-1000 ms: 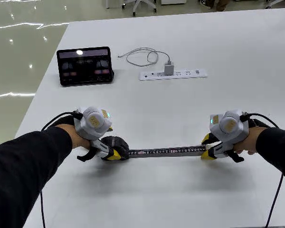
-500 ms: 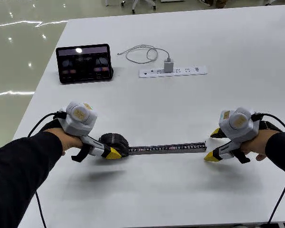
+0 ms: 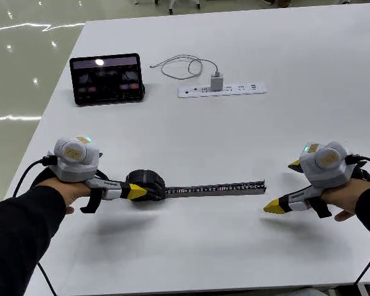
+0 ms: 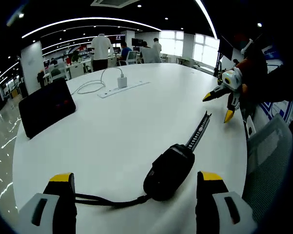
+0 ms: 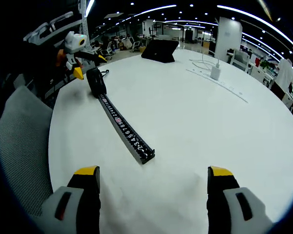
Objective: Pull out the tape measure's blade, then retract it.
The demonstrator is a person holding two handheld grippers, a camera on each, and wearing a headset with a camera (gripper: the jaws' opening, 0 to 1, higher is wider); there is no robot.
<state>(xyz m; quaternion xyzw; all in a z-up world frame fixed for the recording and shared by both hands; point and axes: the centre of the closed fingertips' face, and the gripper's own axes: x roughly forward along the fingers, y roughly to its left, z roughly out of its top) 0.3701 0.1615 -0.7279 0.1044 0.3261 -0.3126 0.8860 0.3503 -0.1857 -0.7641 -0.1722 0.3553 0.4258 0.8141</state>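
Note:
The black tape measure lies on the white table with its blade pulled out to the right, flat on the surface. My left gripper is open just left of the case, not touching it. In the left gripper view the case and its black strap lie between and ahead of the open jaws. My right gripper is open, a little right of the blade's free end. The blade tip lies just ahead of the right gripper, untouched.
A dark tablet stands at the back left. A white power strip with a charger and a coiled cable lies behind the middle. The table's left edge is near my left arm. People stand far off.
Both grippers have let go and drawn apart: the left off the case, the right off the blade's end. The tape measure stays on the table with its blade out.

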